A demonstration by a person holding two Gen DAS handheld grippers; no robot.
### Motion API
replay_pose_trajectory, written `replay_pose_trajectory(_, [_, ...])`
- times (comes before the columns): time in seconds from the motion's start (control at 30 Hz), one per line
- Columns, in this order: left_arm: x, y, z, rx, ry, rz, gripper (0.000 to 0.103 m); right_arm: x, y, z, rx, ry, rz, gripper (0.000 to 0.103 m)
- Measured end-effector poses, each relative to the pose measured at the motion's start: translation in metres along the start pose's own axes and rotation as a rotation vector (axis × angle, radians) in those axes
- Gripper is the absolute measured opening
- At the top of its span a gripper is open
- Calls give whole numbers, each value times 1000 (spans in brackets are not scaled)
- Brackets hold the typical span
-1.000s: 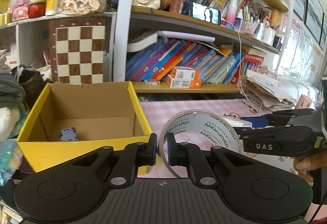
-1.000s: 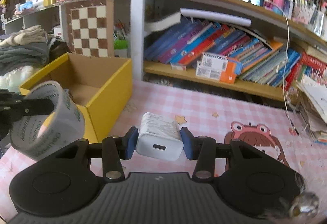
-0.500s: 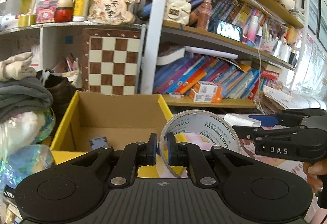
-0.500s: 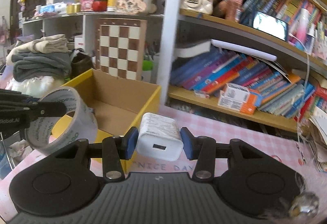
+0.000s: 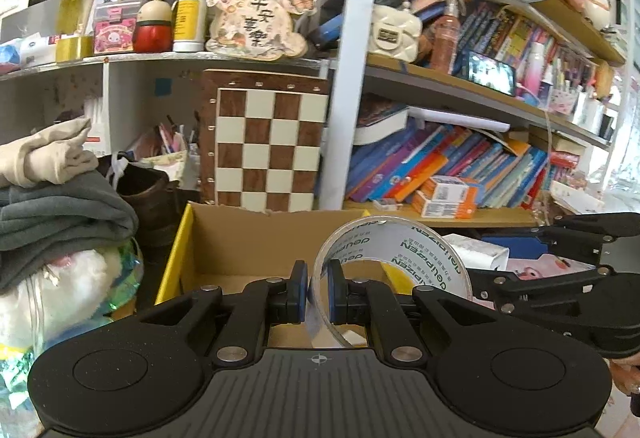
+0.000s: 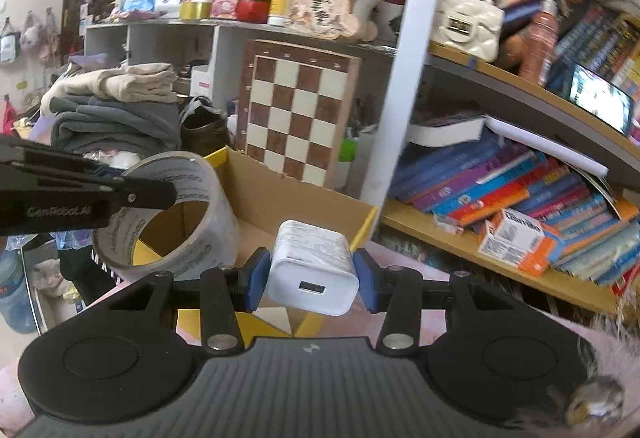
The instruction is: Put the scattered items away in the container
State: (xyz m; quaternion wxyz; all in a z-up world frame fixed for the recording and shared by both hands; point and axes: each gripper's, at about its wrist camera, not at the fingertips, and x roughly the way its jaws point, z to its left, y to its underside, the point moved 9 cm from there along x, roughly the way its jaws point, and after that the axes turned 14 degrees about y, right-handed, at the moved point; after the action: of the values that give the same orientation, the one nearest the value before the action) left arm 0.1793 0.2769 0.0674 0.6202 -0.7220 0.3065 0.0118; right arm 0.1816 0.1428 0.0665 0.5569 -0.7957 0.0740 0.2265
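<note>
My left gripper (image 5: 318, 292) is shut on the rim of a clear tape roll (image 5: 394, 254) with printed lettering and holds it over the near edge of the yellow cardboard box (image 5: 176, 250). The roll also shows in the right wrist view (image 6: 176, 214), at the left, in front of the box (image 6: 296, 198). My right gripper (image 6: 312, 278) is shut on a white USB charger (image 6: 314, 264) and holds it just above the box's near right corner. The right gripper's fingers (image 5: 560, 278) reach in at the right of the left wrist view.
A chessboard (image 5: 266, 146) leans behind the box. Bookshelves with books (image 5: 452, 162) fill the back right. Folded clothes (image 5: 52, 194) and plush bags lie left of the box. The pink tablecloth (image 6: 400, 314) lies under my right gripper.
Both grippers have risen and moved forward towards the box with their loads. The box now sits lower and closer in both views, and its floor is hidden behind the grippers.
</note>
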Motion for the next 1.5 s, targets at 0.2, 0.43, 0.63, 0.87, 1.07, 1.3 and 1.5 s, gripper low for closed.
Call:
replay_pose_trajectory(0.2, [15,-1,20,-3,-39,22,9,22,-5,17,-62,-25,11,44])
replay_pose_trajectory(0.43, [32,2,38,-10,-72,53,9,45,-3,32,-125,-42,29,44])
replay_pose_trajectory(0.63, [48,5,46,3,-92,86,9,66,4,44,-180,-60,58,44])
replay_pose_trajectory(0.87, [61,11,60,9,-127,121,9,88,16,45,-202,-57,109,44])
replay_pose_trajectory(1.07, [77,11,75,19,-164,155,9,100,23,49,-220,-76,129,44])
replay_pose_trajectory(1.3, [88,18,84,9,-181,190,10,107,21,55,-223,-115,139,44])
replay_pose_trajectory(1.5, [91,24,88,1,-186,213,12,111,21,58,-169,-162,183,44])
